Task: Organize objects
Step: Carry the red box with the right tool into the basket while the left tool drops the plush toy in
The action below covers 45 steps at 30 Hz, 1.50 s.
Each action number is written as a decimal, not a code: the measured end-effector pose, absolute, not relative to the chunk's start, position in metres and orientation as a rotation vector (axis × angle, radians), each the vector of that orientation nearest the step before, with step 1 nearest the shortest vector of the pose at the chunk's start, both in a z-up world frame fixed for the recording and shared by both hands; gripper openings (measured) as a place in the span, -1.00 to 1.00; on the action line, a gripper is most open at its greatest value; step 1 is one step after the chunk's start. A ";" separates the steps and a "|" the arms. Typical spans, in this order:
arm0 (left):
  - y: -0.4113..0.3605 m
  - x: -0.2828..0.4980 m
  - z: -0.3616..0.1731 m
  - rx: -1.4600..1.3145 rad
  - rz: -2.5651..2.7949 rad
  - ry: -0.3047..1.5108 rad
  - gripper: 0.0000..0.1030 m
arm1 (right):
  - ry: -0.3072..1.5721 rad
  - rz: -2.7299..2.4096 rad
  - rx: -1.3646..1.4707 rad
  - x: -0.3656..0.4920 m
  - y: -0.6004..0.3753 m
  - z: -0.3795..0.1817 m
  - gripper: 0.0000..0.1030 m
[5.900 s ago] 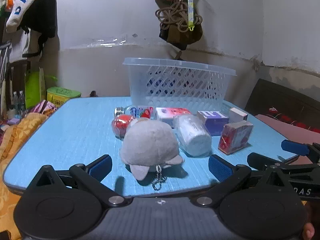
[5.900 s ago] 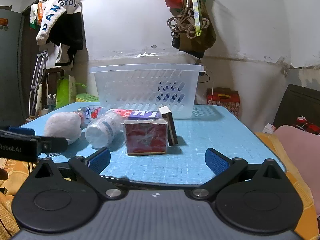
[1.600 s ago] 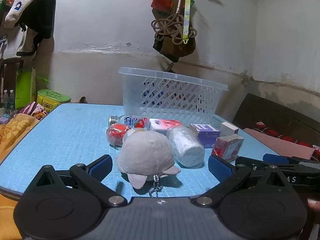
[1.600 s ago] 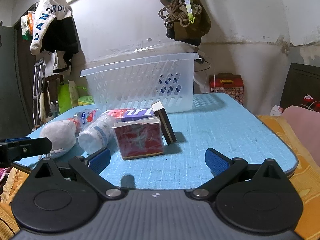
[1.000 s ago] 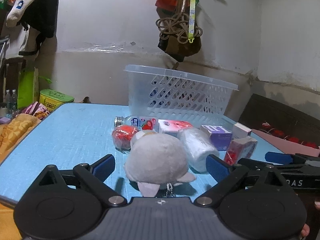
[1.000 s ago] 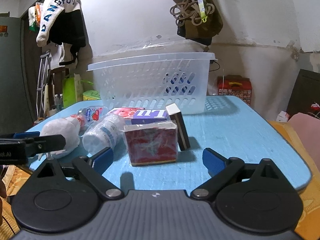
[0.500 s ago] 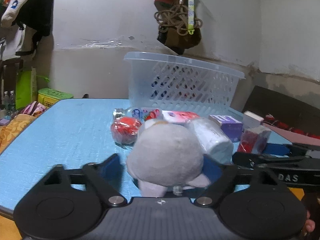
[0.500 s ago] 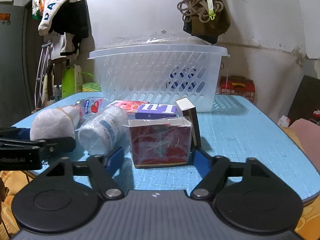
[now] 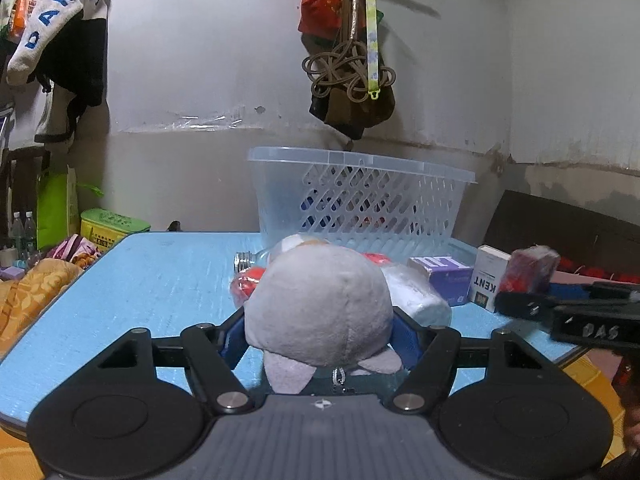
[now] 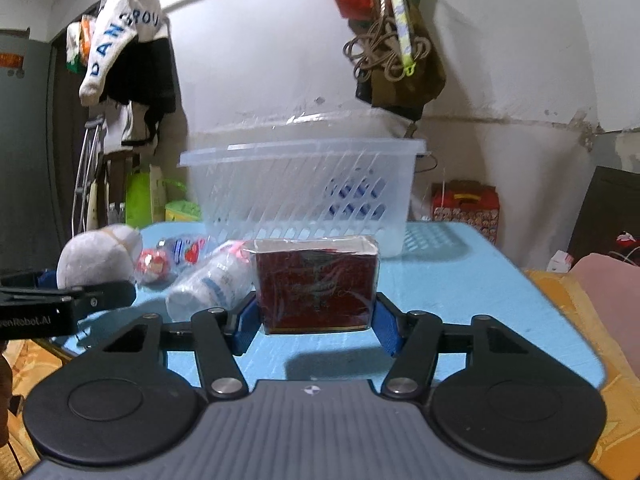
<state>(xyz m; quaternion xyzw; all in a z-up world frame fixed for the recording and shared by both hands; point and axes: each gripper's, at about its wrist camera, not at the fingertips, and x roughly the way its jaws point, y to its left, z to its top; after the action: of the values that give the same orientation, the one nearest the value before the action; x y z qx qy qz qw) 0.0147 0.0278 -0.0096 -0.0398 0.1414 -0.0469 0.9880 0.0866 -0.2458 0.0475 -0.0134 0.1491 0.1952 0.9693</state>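
My left gripper (image 9: 320,334) is shut on a grey plush toy (image 9: 320,304) and holds it just above the blue table (image 9: 160,280). My right gripper (image 10: 316,322) is shut on a dark red box (image 10: 316,286), lifted a little off the table (image 10: 460,280). The red box also shows in the left wrist view (image 9: 534,268), and the plush in the right wrist view (image 10: 96,258). A clear plastic basket (image 9: 360,200) stands at the back of the table, also seen in the right wrist view (image 10: 304,188).
On the table lie a white wrapped roll (image 9: 416,298), a purple box (image 9: 444,274), a white KENT box (image 9: 490,278), a red ball (image 10: 154,262) and a small bottle (image 10: 186,248). Clothes and bags hang on the wall behind.
Both grippers moved forward and closed: the left on the grey plush, the right on the red box. Both objects have been lifted slightly off the table.
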 end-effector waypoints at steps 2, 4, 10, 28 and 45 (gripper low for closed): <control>0.029 0.015 -0.008 -0.082 -0.092 0.280 0.44 | 0.294 0.393 -0.015 0.086 -0.252 0.051 0.20; 0.029 0.015 -0.006 -0.082 -0.092 0.278 0.44 | 0.282 0.387 -0.013 0.084 -0.255 0.054 0.20; 0.032 0.013 0.009 -0.076 -0.091 0.252 0.44 | 0.260 0.393 -0.002 0.084 -0.260 0.063 0.20; 0.042 0.027 0.063 -0.094 -0.125 0.188 0.44 | 0.208 0.412 -0.022 0.110 -0.264 0.113 0.21; 0.043 0.156 0.132 -0.139 -0.140 0.306 0.44 | 0.334 0.441 -0.073 0.237 -0.225 0.146 0.20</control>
<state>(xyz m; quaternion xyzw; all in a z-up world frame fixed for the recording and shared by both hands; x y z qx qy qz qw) 0.1561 0.0429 0.1317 -0.0689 0.1522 -0.0697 0.9835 0.2373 -0.2251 0.1458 -0.0360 0.1648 0.2175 0.9614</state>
